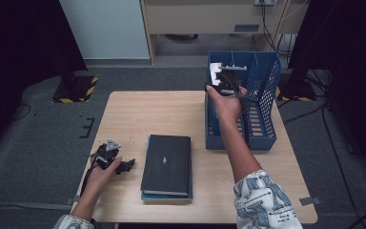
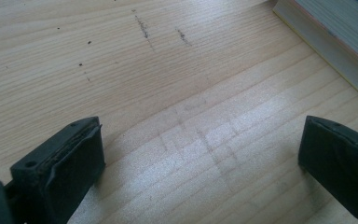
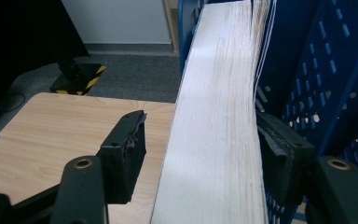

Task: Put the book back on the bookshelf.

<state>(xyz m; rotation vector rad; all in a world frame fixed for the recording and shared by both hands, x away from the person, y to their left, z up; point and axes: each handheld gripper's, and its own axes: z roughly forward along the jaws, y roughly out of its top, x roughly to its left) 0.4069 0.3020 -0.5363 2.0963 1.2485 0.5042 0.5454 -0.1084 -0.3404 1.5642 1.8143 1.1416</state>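
Stacked books (image 1: pixel 167 164) lie left of the rack (image 1: pixel 262 95) (a book (image 3: pixel 219 116) stands inside)

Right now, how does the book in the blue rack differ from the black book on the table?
The book in the rack stands on edge in the blue file rack, white page edges showing; the black book lies flat on the table, cover up. The racked book sits between the jaws of the right claw, left pad clear of it; the black book has no claw on it and rests on another book. Both are closed.
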